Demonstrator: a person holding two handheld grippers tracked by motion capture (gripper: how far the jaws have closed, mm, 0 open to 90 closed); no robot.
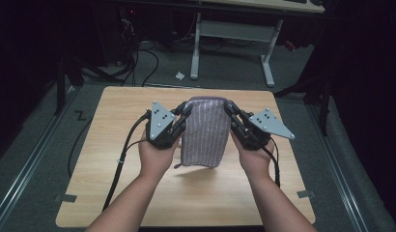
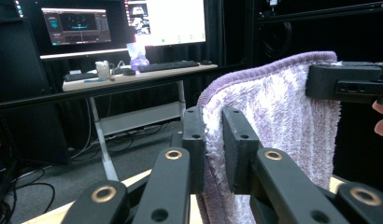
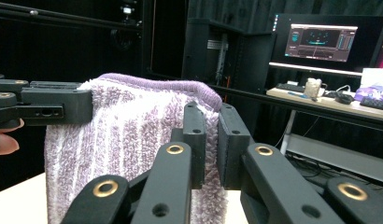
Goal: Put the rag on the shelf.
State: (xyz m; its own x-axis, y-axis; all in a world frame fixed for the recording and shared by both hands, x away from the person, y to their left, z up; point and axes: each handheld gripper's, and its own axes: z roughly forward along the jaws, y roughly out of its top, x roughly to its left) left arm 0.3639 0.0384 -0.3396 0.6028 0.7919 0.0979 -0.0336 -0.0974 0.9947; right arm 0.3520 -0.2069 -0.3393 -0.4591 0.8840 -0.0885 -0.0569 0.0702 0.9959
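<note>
Purple striped towel (image 1: 205, 130) hangs folded above the table (image 1: 114, 159) centre, lifted clear of the top. Left tool (image 1: 180, 116) clamped on its top left corner, right tool (image 1: 233, 116) clamped on its top right corner. Bare table all round, most room near and left. Towel's far face hidden; its lower end cut off in both gripper views. Room behind too dark to read.

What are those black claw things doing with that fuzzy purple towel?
A person holds a gripper in each hand. The left gripper and the right gripper each pinch a top corner of the purple striped towel. The towel hangs folded between them, above the wooden table, its lower edge just off the surface.
</note>
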